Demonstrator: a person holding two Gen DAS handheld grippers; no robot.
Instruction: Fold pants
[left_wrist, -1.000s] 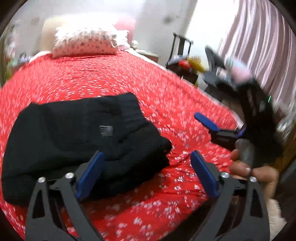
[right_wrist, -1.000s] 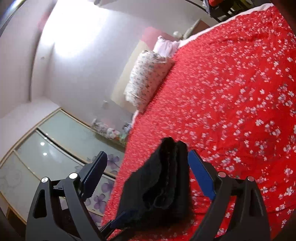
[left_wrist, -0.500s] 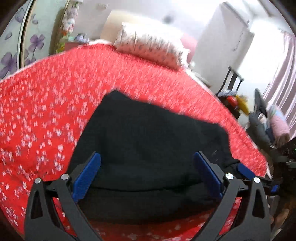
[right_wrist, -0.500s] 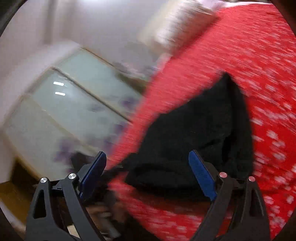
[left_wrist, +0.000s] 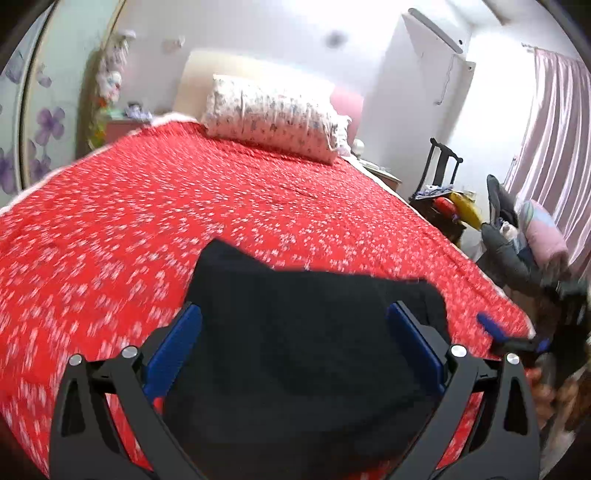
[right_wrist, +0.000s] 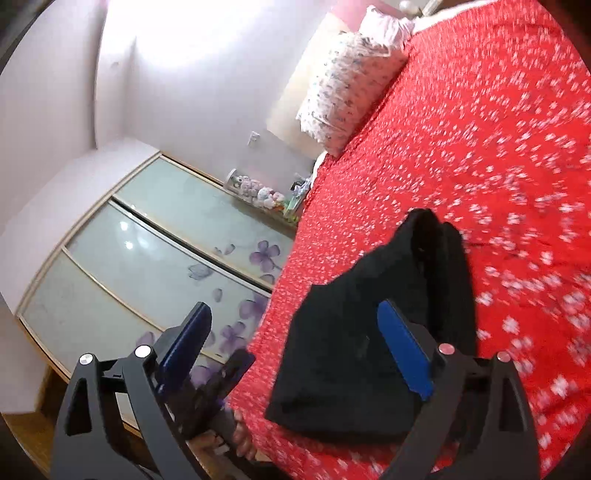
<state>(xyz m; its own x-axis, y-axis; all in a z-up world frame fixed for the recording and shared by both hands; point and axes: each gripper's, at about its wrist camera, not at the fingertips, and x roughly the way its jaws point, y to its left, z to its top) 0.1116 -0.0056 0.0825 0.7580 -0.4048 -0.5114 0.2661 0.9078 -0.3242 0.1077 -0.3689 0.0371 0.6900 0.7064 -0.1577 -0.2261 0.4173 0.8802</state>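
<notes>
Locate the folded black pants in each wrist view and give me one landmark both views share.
Left wrist: the black pants fill the lower centre, on the red bedspread.
Right wrist: the black pants lie lower centre-right, near the bedspread's edge.
Shared landmark: the floral pillow, top centre in the left view, upper right in the right view.

A red floral bedspread (left_wrist: 184, 206), a patterned pillow (left_wrist: 273, 118), pink curtains (left_wrist: 554, 147) and a flower-printed sliding wardrobe (right_wrist: 147, 258).

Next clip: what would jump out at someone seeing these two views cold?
The red flowered bedspread fills both views, with the folded black pants lying on it near its foot edge. Both grippers, left gripper and right gripper, hang open over the pants, holding nothing. A patterned pillow sits at the bed's head.
</notes>
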